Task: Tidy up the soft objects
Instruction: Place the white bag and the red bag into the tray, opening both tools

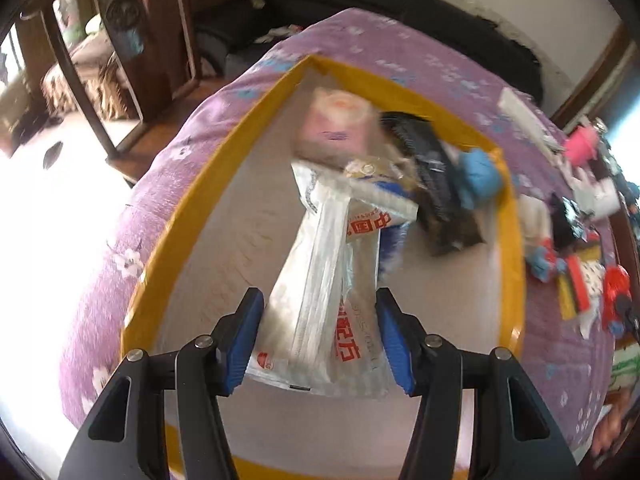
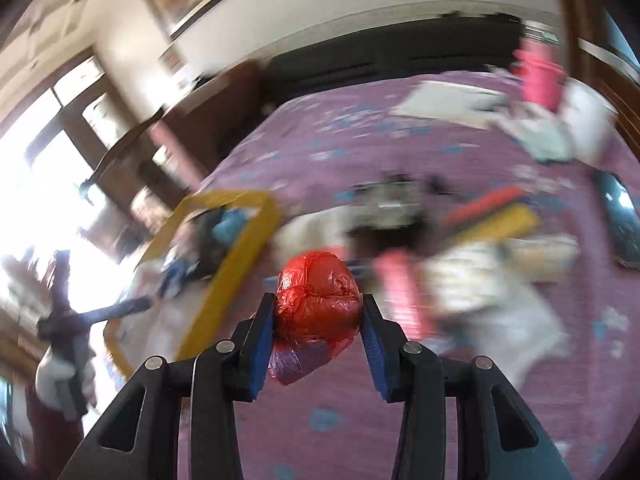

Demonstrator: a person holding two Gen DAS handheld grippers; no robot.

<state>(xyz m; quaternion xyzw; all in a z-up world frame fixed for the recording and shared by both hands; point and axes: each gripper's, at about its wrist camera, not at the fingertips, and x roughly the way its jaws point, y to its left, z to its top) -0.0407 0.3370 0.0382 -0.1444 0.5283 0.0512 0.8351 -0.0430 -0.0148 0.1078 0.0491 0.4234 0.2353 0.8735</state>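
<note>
Clear plastic packet (image 1: 320,308), printed in red, sits between the pads of the left gripper (image 1: 320,340), over the white floor of the yellow-rimmed box (image 1: 192,216); the pads appear clamped on its edges. Box already holds a pink pack (image 1: 336,128), a dark pouch (image 1: 436,184) and a blue glove (image 1: 480,180).

Right gripper (image 2: 318,340) is clamped on a red plastic bundle (image 2: 320,304) above the purple bedspread (image 2: 360,152), beside the box.

Judgement: loading step. Next: release packet flat in box, then carry bundle over the rim.

Left claw (image 1: 320,340) and right claw (image 2: 318,344) both clamped shut.
</note>
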